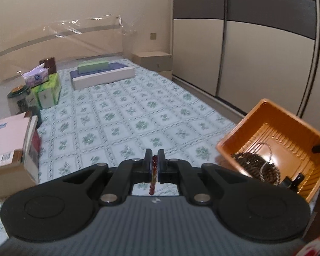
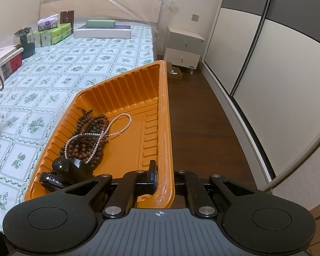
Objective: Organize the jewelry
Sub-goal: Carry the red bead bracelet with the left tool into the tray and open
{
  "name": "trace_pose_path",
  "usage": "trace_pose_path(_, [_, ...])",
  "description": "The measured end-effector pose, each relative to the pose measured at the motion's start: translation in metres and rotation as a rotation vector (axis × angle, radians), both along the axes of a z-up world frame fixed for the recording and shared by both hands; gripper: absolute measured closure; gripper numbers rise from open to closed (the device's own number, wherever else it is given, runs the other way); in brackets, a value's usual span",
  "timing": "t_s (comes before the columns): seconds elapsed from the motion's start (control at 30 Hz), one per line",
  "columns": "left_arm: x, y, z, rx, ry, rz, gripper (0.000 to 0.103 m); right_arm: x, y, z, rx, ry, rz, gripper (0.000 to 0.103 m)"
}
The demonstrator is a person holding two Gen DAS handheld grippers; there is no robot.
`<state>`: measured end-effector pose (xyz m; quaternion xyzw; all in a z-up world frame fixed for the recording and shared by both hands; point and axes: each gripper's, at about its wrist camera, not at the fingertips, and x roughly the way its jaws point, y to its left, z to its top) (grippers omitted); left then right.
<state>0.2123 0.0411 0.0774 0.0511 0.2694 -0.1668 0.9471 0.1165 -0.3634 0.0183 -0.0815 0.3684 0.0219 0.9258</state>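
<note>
The left gripper (image 1: 154, 160) pinches a red bead string (image 1: 154, 173) above the bed while the right gripper (image 2: 160, 178) clamps the orange tray's (image 2: 125, 85) rim.

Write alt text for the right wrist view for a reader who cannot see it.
The right gripper is shut on the rim of an orange tray held over the edge of a bed with a green-patterned sheet. In the tray lie dark brown bead strands, a pearl necklace across them and a black object.

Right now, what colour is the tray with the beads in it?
Orange. The tray shows best in the right wrist view.
</note>
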Motion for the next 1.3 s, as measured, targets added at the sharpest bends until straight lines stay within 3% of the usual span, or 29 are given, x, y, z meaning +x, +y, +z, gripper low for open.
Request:
trace_pose_path(0.2, [-0.006, -0.035, 0.010, -0.012, -0.016, -0.073, 0.100, -0.001, -0.001, 0.000, 0.003, 0.000, 0.000, 0.097])
trace_pose_path(0.47, [-0.007, -0.103, 0.002, -0.047, 0.010, -0.205, 0.100, -0.001, -0.002, 0.000, 0.007, 0.001, 0.002, 0.097])
trace_pose_path(0.83, [0.006, -0.194, -0.024, -0.066, 0.104, -0.358, 0.100, -0.001, -0.002, 0.000, 0.013, -0.002, 0.004, 0.097])
trace_pose_path(1.17, [0.009, -0.237, -0.040, -0.066, 0.166, -0.437, 0.100, -0.001, -0.003, 0.000, 0.023, -0.002, 0.004, 0.097])
trace_pose_path(1.23, [0.010, -0.242, -0.042, -0.069, 0.183, -0.441, 0.098, -0.001, -0.003, 0.000, 0.024, -0.001, 0.003, 0.097])
trace_pose_path(1.3, [0.013, -0.241, -0.043, -0.086, 0.192, -0.434, 0.085, 0.000, -0.003, 0.000, 0.025, 0.000, 0.002, 0.097])
